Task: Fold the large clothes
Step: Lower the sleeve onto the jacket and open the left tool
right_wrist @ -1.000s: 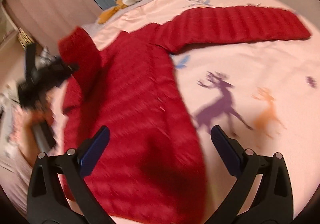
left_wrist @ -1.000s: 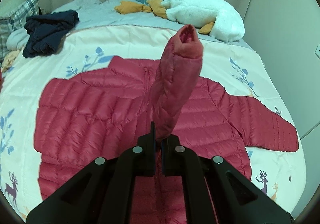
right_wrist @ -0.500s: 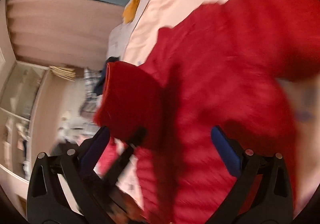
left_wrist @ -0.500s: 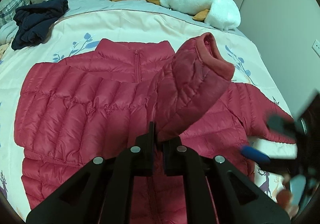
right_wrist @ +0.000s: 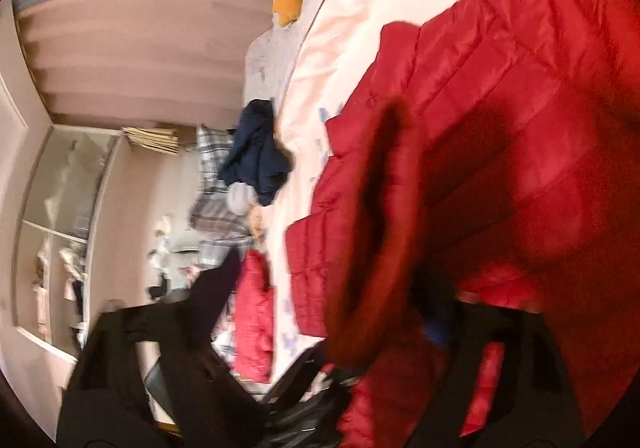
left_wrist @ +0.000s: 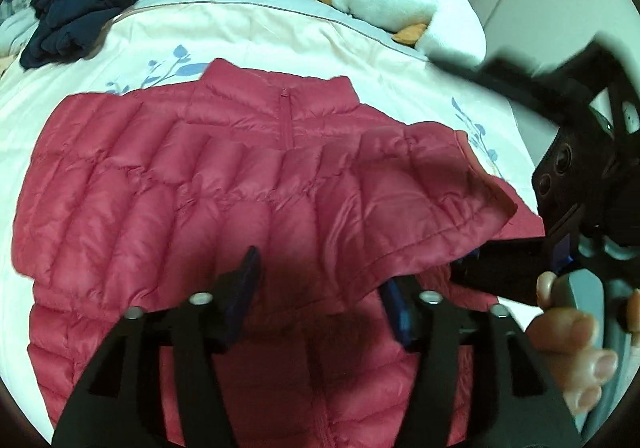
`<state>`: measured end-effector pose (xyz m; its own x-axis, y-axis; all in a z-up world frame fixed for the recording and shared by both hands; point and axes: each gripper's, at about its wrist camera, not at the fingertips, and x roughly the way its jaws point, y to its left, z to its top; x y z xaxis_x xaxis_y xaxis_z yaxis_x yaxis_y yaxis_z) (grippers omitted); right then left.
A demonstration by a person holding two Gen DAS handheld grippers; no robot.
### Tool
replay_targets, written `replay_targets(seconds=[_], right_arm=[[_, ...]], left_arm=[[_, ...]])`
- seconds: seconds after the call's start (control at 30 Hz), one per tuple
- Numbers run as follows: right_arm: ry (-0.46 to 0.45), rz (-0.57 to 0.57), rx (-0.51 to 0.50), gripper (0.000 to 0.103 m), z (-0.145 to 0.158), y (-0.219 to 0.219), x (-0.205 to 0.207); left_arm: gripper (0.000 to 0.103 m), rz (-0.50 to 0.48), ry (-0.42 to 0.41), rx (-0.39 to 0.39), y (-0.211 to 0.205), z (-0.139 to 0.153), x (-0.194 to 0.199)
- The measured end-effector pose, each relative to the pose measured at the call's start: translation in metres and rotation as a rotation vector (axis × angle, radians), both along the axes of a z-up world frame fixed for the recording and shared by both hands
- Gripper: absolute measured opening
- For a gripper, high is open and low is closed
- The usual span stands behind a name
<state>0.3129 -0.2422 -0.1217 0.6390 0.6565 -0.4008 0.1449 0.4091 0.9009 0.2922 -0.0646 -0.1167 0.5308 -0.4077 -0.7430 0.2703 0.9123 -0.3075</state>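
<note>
A red down jacket (left_wrist: 160, 188) lies front-up on the bed, zip shut. One sleeve (left_wrist: 400, 200) is folded across its chest, with the cuff (left_wrist: 492, 200) at the right. My left gripper (left_wrist: 320, 296) is low over the jacket. Its jaws are opening, and the sleeve's edge lies slack between the blue pads. My right gripper (left_wrist: 452, 168) comes in from the right, turned on its side, with a hand (left_wrist: 568, 328) behind it. Its jaws are closing, one above and one below the cuff. The blurred right wrist view shows the cuff (right_wrist: 380, 208) filling the gap of the right gripper (right_wrist: 332, 304).
A navy garment (left_wrist: 80, 16) lies in a heap at the far left of the bed cover (left_wrist: 260, 36). A white plush toy (left_wrist: 400, 4) lies near the headboard. In the right wrist view a second red item (right_wrist: 252, 320) and a shelf unit (right_wrist: 60, 208) stand beyond the bed's side.
The left jaws have gone from shut on the raised sleeve to open, and the sleeve has dropped flat across the chest. The right gripper swung in from the right, rolled, and reached the cuff.
</note>
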Motion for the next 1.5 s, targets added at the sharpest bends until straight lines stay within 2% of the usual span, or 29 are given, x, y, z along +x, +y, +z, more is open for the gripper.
replay_targets(seconds=[0.07,0.1,0.17,0.27,0.33,0.5,0.6,0.7,0.77,0.93,1.07,1.5], right_arm=[[0.003,-0.005,-0.066,0.050,0.004,0.003,0.002],[0.007,-0.010,-0.110,0.046,0.006,0.004,0.002],[0.027,-0.012,-0.194,0.021,0.008,0.006,0.004],[0.035,-0.026,-0.313,0.012,0.014,0.019,0.008],[0.016,-0.027,-0.362,0.011,0.020,0.030,0.014],[-0.055,0.001,-0.395,0.010,0.045,0.051,0.011],[-0.117,0.018,-0.371,0.010,0.060,0.054,0.007],[-0.172,0.013,-0.305,0.010,0.071,0.045,-0.001],[-0.194,-0.005,-0.312,0.010,0.075,0.038,-0.003],[-0.085,-0.048,-0.346,0.010,0.039,0.007,-0.002],[-0.026,-0.063,-0.327,0.010,0.011,-0.011,-0.004],[0.065,-0.071,-0.389,0.015,-0.025,-0.033,-0.009]], left_arm=[[0.064,0.009,-0.004,-0.030,0.014,0.004,-0.006],[0.064,0.012,-0.008,-0.034,0.019,0.005,-0.007],[0.065,0.022,-0.019,-0.039,0.032,0.010,-0.013],[0.067,0.048,-0.043,-0.044,0.053,0.017,-0.021],[0.068,0.067,-0.052,-0.059,0.067,0.021,-0.024],[0.068,0.136,-0.060,-0.069,0.104,0.024,-0.024],[0.068,0.177,-0.053,-0.061,0.121,0.020,-0.018],[0.068,0.211,-0.035,-0.063,0.133,0.012,-0.010],[0.068,0.228,-0.019,-0.066,0.140,0.006,-0.005],[0.068,0.263,0.002,-0.049,0.151,-0.007,0.001],[0.068,0.275,0.012,-0.039,0.157,-0.013,0.005],[0.068,0.237,-0.067,0.040,0.128,0.003,0.011]])
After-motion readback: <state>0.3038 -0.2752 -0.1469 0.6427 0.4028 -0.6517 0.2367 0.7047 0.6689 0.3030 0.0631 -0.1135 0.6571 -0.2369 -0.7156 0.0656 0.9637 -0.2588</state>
